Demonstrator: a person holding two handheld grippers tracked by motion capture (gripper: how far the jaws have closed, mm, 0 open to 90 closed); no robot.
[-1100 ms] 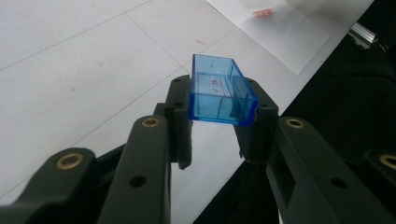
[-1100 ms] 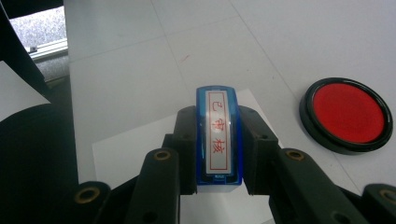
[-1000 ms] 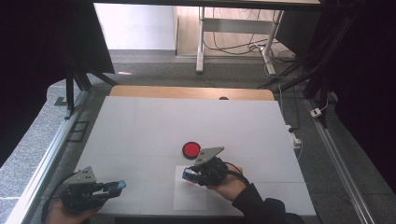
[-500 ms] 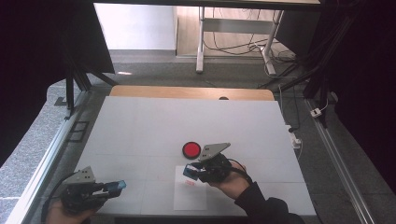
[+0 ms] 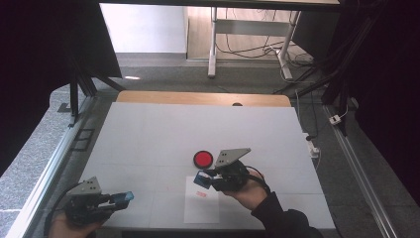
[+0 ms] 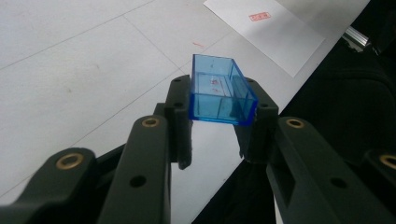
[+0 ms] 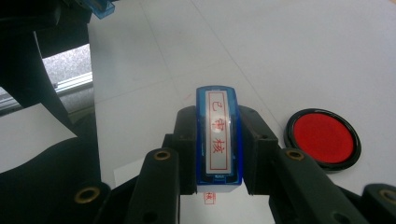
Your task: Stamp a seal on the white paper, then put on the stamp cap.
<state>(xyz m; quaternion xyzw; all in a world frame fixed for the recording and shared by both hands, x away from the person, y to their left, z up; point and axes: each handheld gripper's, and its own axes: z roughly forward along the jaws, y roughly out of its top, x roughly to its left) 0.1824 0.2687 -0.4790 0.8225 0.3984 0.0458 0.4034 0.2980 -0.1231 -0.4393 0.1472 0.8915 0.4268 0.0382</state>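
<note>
White table (image 5: 148,134) — red ink pad (image 5: 202,158) near centre, stamped paper sheet (image 5: 200,210) at near edge.

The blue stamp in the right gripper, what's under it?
Under the blue stamp lies a white paper sheet with a small red stamped mark. The right gripper fingers hide the rest of the paper below.

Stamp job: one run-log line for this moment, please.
left gripper: shut on blue cap | right gripper: shut on stamp | paper: red imprint | ink pad: open
</note>
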